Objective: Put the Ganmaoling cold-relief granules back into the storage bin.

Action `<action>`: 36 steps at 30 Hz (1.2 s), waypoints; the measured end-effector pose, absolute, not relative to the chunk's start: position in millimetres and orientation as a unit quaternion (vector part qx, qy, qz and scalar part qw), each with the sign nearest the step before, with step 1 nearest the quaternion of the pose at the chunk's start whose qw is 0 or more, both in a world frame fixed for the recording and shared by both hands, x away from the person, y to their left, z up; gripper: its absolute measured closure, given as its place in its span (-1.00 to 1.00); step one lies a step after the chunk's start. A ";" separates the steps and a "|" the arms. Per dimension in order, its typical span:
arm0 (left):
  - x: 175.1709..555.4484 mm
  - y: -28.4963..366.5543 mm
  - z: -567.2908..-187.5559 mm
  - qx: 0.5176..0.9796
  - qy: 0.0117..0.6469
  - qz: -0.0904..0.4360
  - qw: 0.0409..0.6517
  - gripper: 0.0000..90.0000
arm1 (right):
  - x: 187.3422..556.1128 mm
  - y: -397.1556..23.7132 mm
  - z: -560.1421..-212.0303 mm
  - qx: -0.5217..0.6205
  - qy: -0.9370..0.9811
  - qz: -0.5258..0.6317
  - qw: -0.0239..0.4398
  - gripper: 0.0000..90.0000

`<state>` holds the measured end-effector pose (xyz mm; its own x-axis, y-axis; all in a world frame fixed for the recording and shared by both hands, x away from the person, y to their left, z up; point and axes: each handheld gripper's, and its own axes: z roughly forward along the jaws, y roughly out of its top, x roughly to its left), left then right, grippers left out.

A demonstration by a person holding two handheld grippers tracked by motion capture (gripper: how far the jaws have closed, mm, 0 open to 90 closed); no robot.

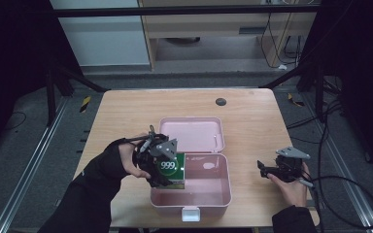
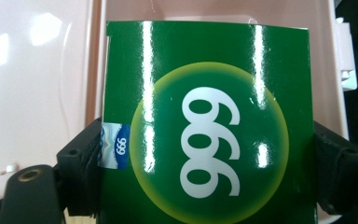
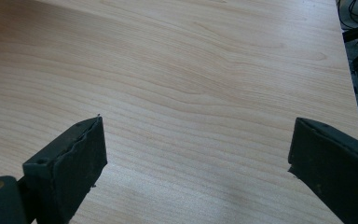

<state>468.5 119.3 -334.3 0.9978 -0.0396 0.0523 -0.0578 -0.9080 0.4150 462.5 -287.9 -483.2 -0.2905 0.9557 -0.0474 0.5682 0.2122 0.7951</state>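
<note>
We hold the green box (image 2: 205,130) pinched by its two sides in the left gripper (image 1: 162,162), printed face up, over the left end of the open pink case (image 1: 218,194), apparently for lowering it inside. Our right gripper (image 3: 196,158) rests spread and empty over bare worktop (image 3: 191,70) to the right, likely keeping clear.

Looking like a lab or recording studio rather than a home. Sitting in the middle, a pale wooden table (image 1: 126,111) on grey carpet flooring (image 1: 24,141), with black curtains (image 1: 9,58) hanging at both sides. Running along the floor, metal rails (image 1: 34,160) and black cables (image 1: 340,189). Standing behind, light wood furniture (image 1: 209,24) with more cables dangling under it. Crossing overhead, a dark bar (image 1: 184,10).
</note>
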 end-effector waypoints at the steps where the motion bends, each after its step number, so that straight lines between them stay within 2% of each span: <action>1: 468.6 119.0 -336.7 0.977 -0.025 0.021 0.211 -0.67 | 462.5 -287.8 -483.3 0.525 0.726 0.343 0.282 -0.90; 36: 468.8 117.6 -390.7 0.981 -0.011 -0.001 0.193 -0.70 | 463.6 -286.1 -485.3 0.524 0.732 0.335 0.276 -0.92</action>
<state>468.8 117.6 -390.7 0.9997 -0.0223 0.0028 -0.0217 -0.9251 0.3790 463.6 -286.1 -485.3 -0.2974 0.9533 -0.0532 0.5827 0.2254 0.7808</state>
